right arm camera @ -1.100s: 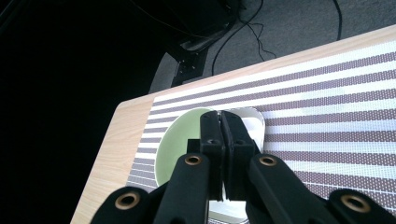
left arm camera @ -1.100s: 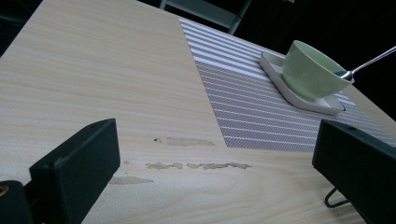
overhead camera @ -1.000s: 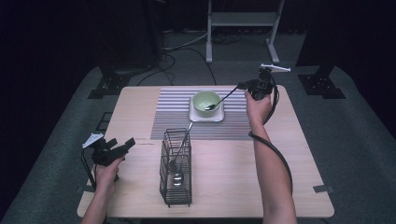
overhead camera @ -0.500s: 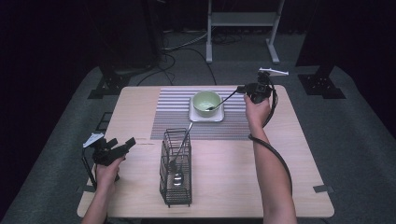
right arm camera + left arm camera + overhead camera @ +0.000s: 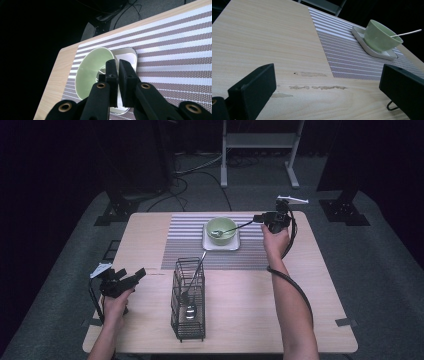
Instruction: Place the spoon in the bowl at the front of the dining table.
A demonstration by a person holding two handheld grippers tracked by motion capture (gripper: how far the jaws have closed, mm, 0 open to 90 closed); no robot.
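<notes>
A green bowl [image 5: 221, 228] [image 5: 382, 35] [image 5: 92, 70] sits on a white square saucer [image 5: 220, 245] [image 5: 362, 33] on the striped mat [image 5: 185, 240]. A metal spoon [image 5: 232, 228] [image 5: 405, 33] lies with its head inside the bowl and its handle slanting up to the right. My right gripper [image 5: 256, 218] [image 5: 117, 66] is shut on that handle; its jaws have just been opening a little, and the handle is still between them. At the table's left front my left gripper [image 5: 134, 276] [image 5: 329, 82] stands open, with nothing between its fingers.
A black wire caddy [image 5: 189, 320] stands near the front middle of the wooden table [image 5: 300, 285], with a spoon [image 5: 191, 309] and another long utensil in it. Glue-like marks [image 5: 317, 87] show on the wood ahead of the left gripper. Dark floor and stands surround the table.
My right gripper has dipped slightly with the spoon, whose head now sits lower in the bowl. The left gripper has kept still.
</notes>
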